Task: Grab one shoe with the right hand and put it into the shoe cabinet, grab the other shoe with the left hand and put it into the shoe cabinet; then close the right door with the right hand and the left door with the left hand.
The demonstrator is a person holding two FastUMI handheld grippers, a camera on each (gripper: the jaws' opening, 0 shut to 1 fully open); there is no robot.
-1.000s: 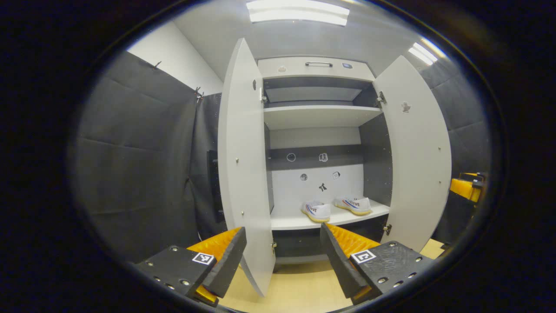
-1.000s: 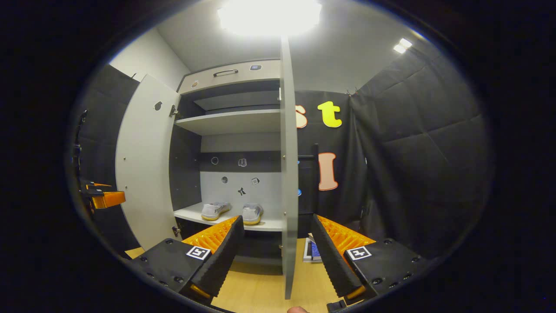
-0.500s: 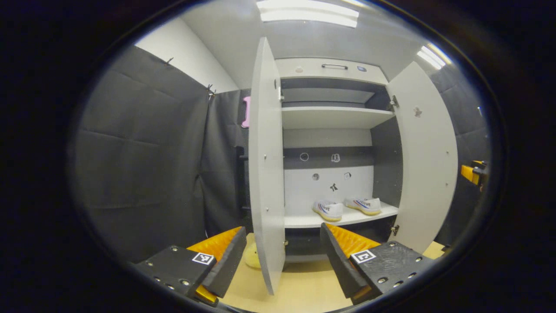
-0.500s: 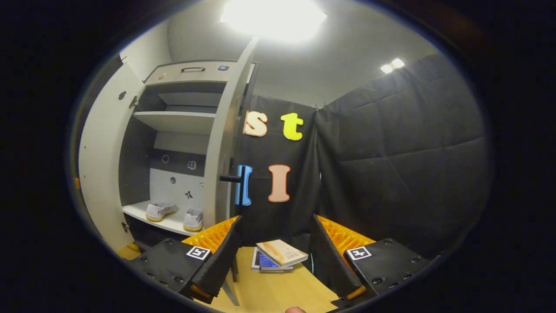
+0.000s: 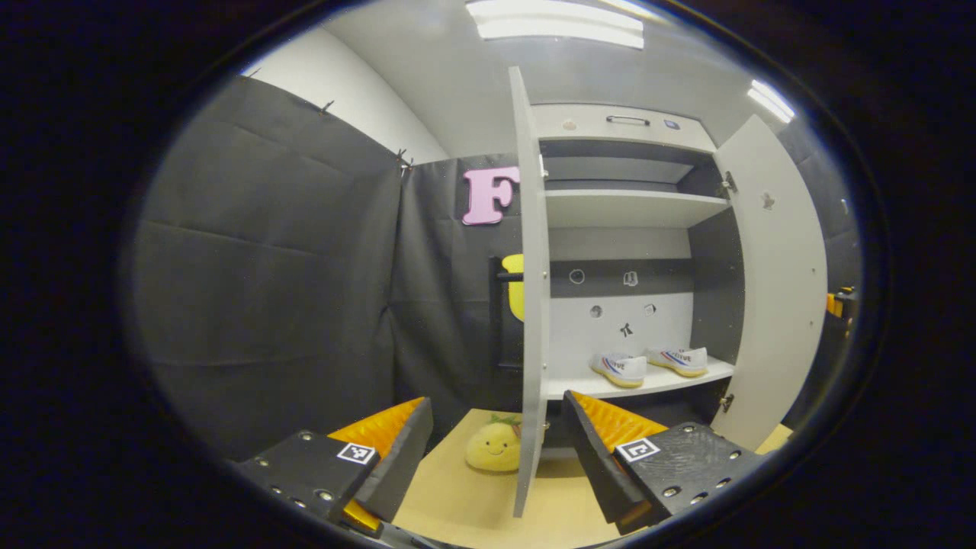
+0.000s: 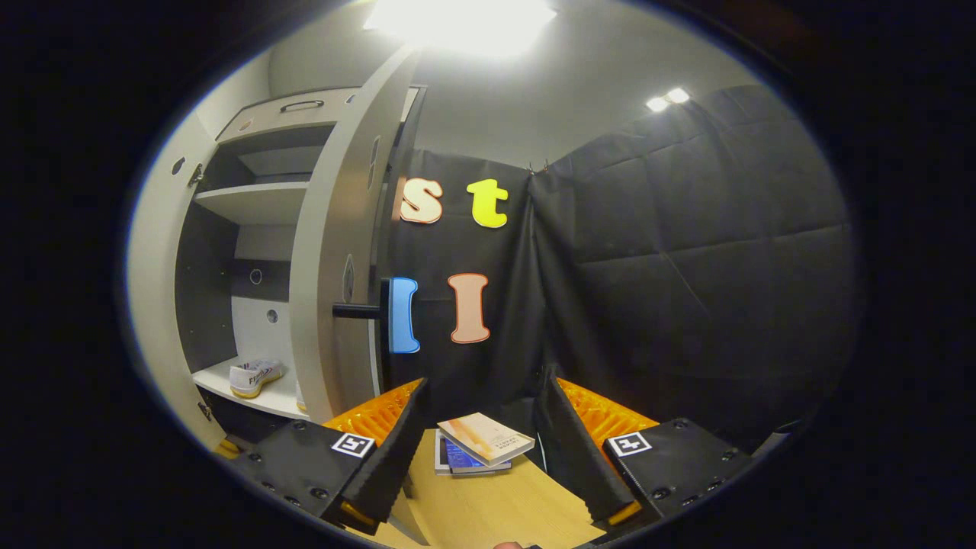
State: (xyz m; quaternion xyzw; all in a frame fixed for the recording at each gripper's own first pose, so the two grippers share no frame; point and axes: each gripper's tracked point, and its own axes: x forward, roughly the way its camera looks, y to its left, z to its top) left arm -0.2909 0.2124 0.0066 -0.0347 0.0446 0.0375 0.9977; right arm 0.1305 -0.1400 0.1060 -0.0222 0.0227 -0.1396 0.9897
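Down at the bottom of the left gripper view, the left gripper [image 5: 496, 450] hangs low over the wooden floor [image 5: 465, 503] with its fingers spread wide, nothing between them. Same deal in the right gripper view: the right gripper [image 6: 480, 446] is released too, pointing at the black cloth wall past the cabinet's right side.

Both shoes are already in the shoe cabinet [image 5: 618, 122]. In the left gripper view the pair sits side by side on the lower shelf [image 5: 587, 390], white with coloured stripes and yellowish soles: one shoe [image 5: 619, 369] nearer the middle, the other shoe [image 5: 679, 360] toward the right. Both doors are open. The left door [image 5: 531, 290] shows edge-on, and the right door [image 5: 778, 282] swings out wide.

Compared with a second ago, both cameras have swung outward. The left one now shows a yellow plush toy [image 5: 494, 447] on the floor behind the left door. The right one has come round to the outer face of the right door [image 6: 335, 252], its handle [image 6: 358, 310], and a stack of books [image 6: 476, 446] on the floor.
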